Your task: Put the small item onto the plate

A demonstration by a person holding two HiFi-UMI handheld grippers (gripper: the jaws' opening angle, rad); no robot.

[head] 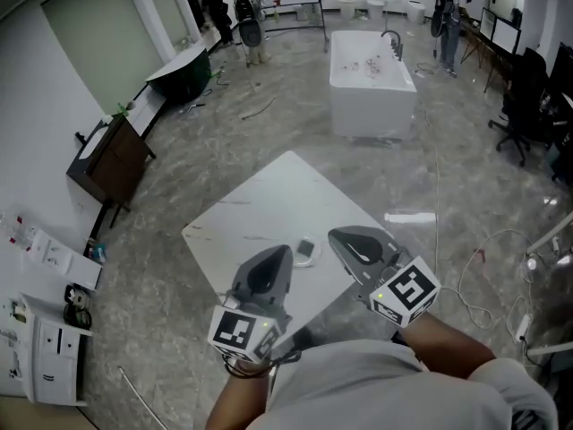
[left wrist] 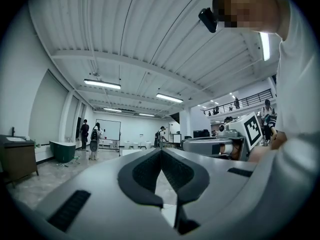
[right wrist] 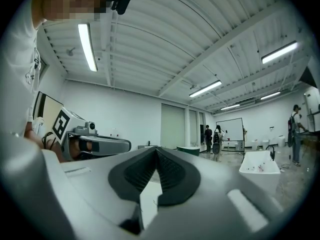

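The left gripper is held level over the near edge of the white table. Its 2 jaws meet at the tips with nothing between them, as the left gripper view shows plainly. Just right of its tip, a small pale plate lies on the table with a darker patch in it. That patch may be the small item, but it is too small to tell, and no other loose object shows on the tabletop. To the right, the right gripper also points level away from the person, its jaws pressed together and empty in its own view.

Neither tool is working on anything, so this looks like a pause between steps. If the patch is the item, the task looks done. If not, the next move calls for finding the item, parting 1 pair of jaws and lowering it to the table.
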